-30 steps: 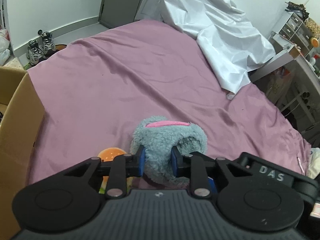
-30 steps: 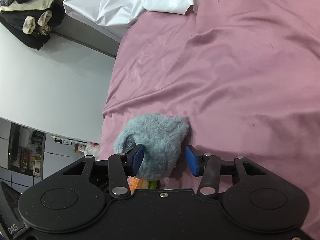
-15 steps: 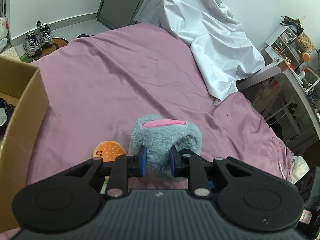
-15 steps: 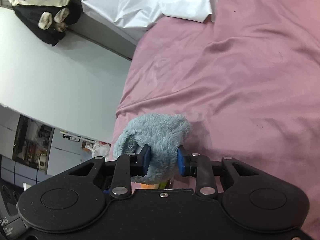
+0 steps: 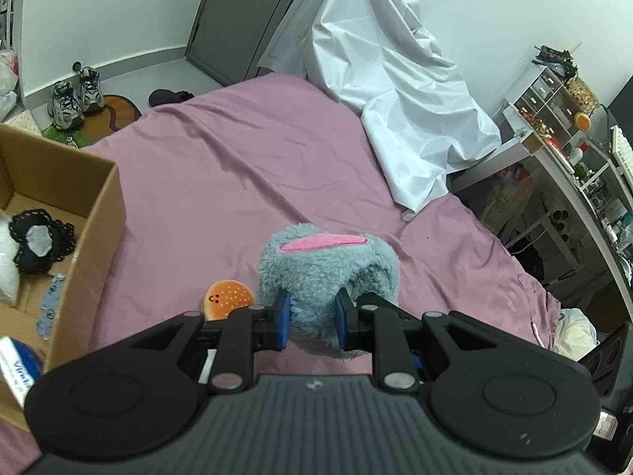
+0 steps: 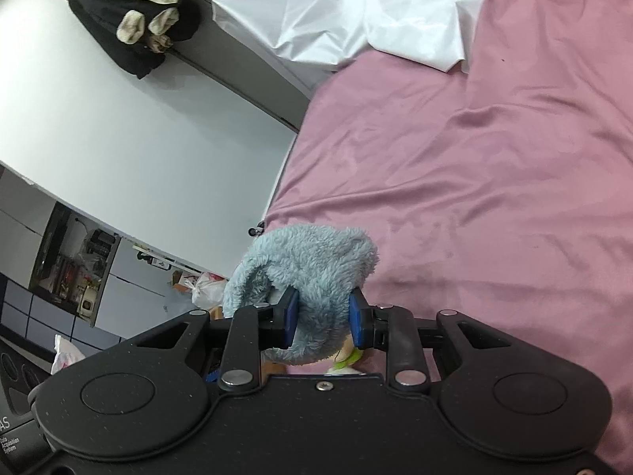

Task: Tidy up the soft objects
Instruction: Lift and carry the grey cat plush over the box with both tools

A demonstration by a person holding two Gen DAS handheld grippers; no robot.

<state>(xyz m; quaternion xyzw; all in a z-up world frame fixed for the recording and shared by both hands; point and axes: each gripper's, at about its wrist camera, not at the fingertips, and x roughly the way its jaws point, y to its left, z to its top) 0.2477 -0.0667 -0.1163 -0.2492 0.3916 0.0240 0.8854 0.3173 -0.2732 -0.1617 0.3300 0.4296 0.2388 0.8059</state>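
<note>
- Pink bedsheet (image 5: 221, 182): fills the centre of the left wrist view and the right half of the right wrist view; creased, spread flat.
- White sheet (image 5: 395, 118): upper centre to right of the left wrist view, draped in folds, lower edge lying on the pink bedsheet; seen again at top centre of the right wrist view.
- Cardboard box (image 5: 95, 229): left edge of the left wrist view, open at the top, beside the bed; holds a black lace item (image 5: 37, 243) and other pieces too cut off to identify.
- Grey-blue plush toy (image 5: 328, 273): lower centre of both views, with a pink strip on its upper face; pinched from two sides.
- Left gripper (image 5: 312, 322): bottom centre of the left wrist view; jaws nearly closed, blue pads pressed into the plush fur.
- Right gripper (image 6: 322, 324): bottom centre of the right wrist view; jaws just drawn in, now narrow, blue pads clamped on a fold of the same plush.
- Orange burger-shaped plush (image 5: 227, 299): lower centre-left of the left wrist view, on the pink bedsheet just left of the grey-blue plush toy; smiling face visible.
- Sneakers (image 5: 75, 95): upper left of the left wrist view, paired on the floor by the wall.
</note>
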